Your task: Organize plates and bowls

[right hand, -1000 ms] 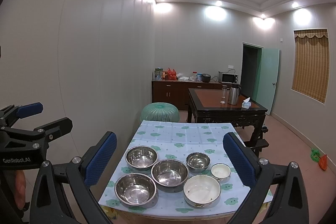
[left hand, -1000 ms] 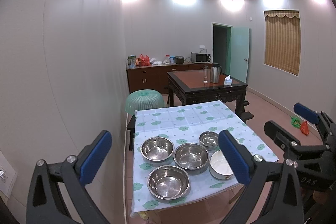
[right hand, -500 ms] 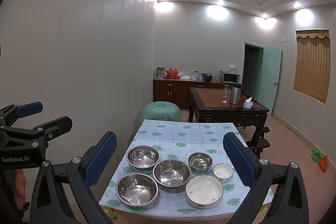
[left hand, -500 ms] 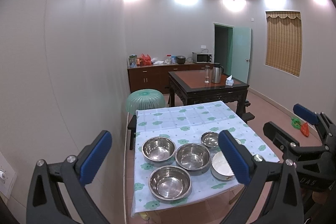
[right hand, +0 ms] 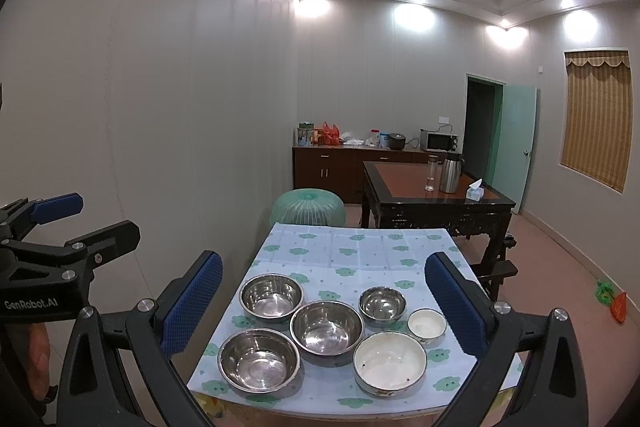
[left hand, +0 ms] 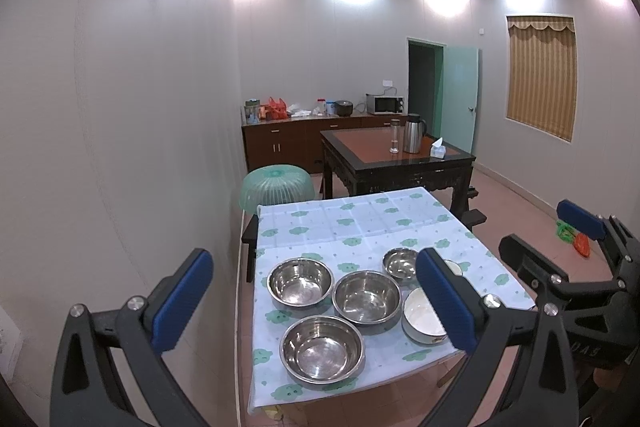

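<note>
Several bowls sit at the near end of a table with a light blue patterned cloth (right hand: 352, 251). Three large steel bowls (right hand: 259, 359) (right hand: 327, 327) (right hand: 272, 297) and a small steel bowl (right hand: 382, 305) are on the left and middle. A large white bowl (right hand: 390, 363) and a small white bowl (right hand: 426, 325) are on the right. In the left wrist view the steel bowls (left hand: 322, 349) show and the white bowl (left hand: 422, 317) is partly hidden by a finger. My left gripper (left hand: 316, 301) and my right gripper (right hand: 324, 301) are both open, empty and held above and short of the table.
A green mesh food cover (right hand: 307, 209) stands behind the table by the left wall. A dark wooden table (right hand: 436, 203) with a kettle and tissue box is farther back. A sideboard (right hand: 352, 167) with a microwave lines the far wall.
Both views have drifted slightly: the bowls sit a little higher and farther right in the frames. Both grippers stay open and empty.
</note>
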`<state>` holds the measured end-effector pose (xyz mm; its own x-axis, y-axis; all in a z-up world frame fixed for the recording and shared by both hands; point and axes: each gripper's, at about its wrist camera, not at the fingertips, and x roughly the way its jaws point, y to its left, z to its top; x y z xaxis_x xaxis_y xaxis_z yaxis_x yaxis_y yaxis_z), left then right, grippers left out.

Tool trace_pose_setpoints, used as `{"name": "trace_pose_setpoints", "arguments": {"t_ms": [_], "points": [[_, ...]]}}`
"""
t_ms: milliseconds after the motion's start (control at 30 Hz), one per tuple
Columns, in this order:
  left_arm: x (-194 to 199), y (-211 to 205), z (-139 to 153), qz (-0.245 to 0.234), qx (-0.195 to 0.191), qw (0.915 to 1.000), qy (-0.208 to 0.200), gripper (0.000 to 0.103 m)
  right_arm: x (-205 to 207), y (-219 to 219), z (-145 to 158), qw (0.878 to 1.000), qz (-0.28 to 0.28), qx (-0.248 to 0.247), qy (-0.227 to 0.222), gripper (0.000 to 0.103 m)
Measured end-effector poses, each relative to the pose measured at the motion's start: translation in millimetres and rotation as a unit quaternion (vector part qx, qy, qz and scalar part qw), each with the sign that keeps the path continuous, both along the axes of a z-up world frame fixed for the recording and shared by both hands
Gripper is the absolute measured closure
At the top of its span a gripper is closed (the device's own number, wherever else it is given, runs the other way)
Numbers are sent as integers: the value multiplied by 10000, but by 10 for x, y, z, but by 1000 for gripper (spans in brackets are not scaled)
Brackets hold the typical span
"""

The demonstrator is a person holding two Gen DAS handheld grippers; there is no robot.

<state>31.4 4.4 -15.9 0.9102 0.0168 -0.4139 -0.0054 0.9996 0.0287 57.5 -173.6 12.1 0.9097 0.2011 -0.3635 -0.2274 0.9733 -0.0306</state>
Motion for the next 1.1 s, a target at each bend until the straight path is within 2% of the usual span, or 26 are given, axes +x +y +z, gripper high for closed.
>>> {"name": "trace_pose_setpoints", "arguments": {"t_ms": [267,467,867,1100], "points": [[212,-77,-31,31,4,9999,160,0,193,-56,-113,9999,26,22,126,1],[472,-56,-194,132,-12,9990,417,0,403,-94,-292,9994,58,93,333,1],[1279,168,-880,230,-149,9918,1252,0,1171,34,-835,9944,137,-68,1044,1],[1641,435,-1228,309,-241,9853,1665,0,1606,300,-1114,9891,190,-291,1429,1]]}}
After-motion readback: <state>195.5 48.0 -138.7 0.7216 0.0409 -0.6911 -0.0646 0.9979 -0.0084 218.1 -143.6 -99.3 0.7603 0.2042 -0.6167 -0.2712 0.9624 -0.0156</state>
